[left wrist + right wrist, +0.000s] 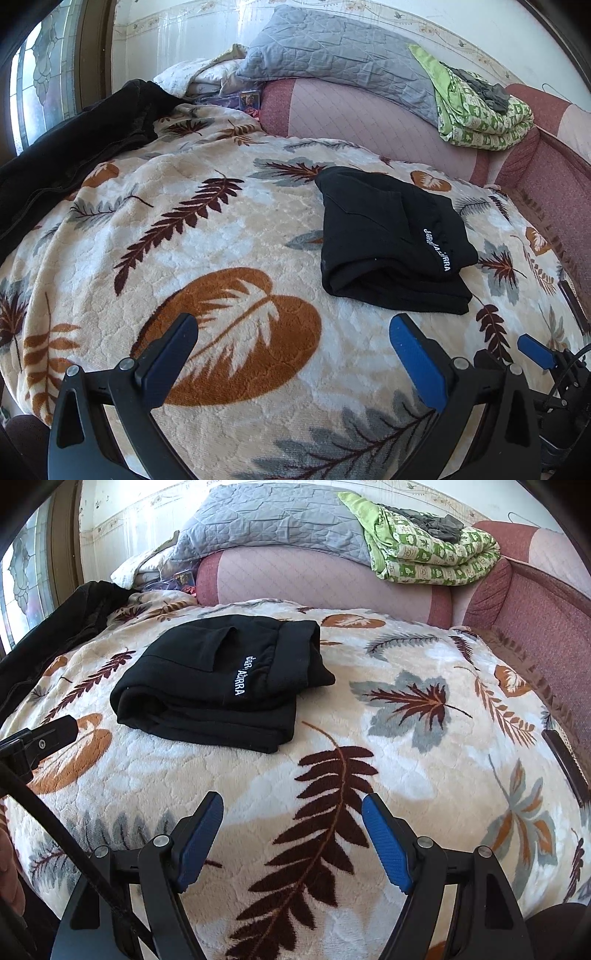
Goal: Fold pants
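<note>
On the bed's blanket (406, 657) I see the pants (221, 686) folded, both grippers' fingers apart and empty, so brushing them could undo the stack.

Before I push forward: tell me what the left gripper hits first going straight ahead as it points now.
Most likely the leaf-print blanket. The left gripper, jaws open, points past the left side of the folded black pants, though depth is unclear.

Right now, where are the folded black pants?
The folded black pants lie on the leaf-patterned blanket, ahead-right of the left claw and ahead-left of the right claw, touching neither.
</note>
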